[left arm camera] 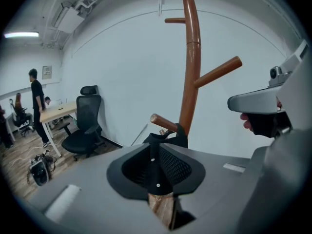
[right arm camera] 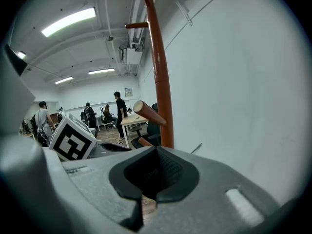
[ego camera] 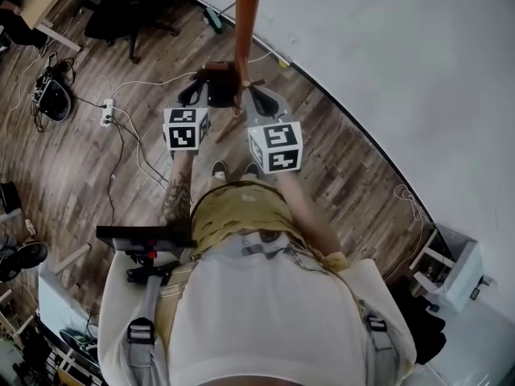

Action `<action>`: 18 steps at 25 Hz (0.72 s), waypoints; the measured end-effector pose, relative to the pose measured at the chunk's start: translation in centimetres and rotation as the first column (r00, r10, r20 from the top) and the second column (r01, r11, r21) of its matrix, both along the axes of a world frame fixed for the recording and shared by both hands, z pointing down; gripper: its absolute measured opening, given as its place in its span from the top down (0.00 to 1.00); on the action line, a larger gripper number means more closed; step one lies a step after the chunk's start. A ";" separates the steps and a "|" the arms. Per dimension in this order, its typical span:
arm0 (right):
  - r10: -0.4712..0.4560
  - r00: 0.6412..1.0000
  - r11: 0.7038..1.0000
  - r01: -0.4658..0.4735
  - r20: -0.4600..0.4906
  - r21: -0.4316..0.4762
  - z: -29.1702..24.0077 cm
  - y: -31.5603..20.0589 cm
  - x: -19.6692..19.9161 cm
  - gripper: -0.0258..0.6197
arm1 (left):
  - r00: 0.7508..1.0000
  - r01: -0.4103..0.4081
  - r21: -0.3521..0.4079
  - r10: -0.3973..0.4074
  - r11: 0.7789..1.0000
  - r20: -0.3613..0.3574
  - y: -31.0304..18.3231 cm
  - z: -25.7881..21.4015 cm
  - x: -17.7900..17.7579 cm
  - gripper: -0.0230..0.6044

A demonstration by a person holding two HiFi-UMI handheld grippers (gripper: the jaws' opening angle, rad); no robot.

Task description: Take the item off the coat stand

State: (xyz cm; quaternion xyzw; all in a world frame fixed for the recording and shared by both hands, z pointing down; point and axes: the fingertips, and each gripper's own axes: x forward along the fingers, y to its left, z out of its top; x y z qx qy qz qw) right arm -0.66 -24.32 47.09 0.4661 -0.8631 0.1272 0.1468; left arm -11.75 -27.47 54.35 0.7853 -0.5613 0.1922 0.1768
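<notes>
The reddish-brown wooden coat stand (ego camera: 245,22) rises at the far side, just in front of the white wall (ego camera: 386,55). A black fabric item (ego camera: 219,77) hangs on a short lower peg (left arm camera: 163,122), close against the pole. The left tool (ego camera: 195,93) is clenched on a narrow black strip of that item, which runs down between its pressed-together jaws in the left gripper view. The right tool (ego camera: 259,99) sits just right of the pole, near the item, with its jaws closed together and nothing between them. Both tools are held above the brown plank floor (ego camera: 121,183).
</notes>
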 end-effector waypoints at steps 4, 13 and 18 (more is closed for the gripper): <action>0.016 1.000 1.000 -0.016 -0.013 -0.022 1.2 -1.1 0.1 0.96 | 0.998 -0.056 -0.019 0.056 0.998 0.015 -1.6 1.0 0.2 0.79; 0.085 0.995 0.995 -0.087 -0.052 -0.039 1.8 -1.5 2.5 0.96 | 0.970 -0.227 -0.057 0.231 0.972 0.079 -4.4 3.4 0.7 0.55; 0.125 0.991 0.991 -0.127 -0.054 -0.044 2.1 -1.9 4.2 0.96 | 0.961 -0.259 -0.080 0.265 0.963 0.080 -4.8 4.1 1.2 0.78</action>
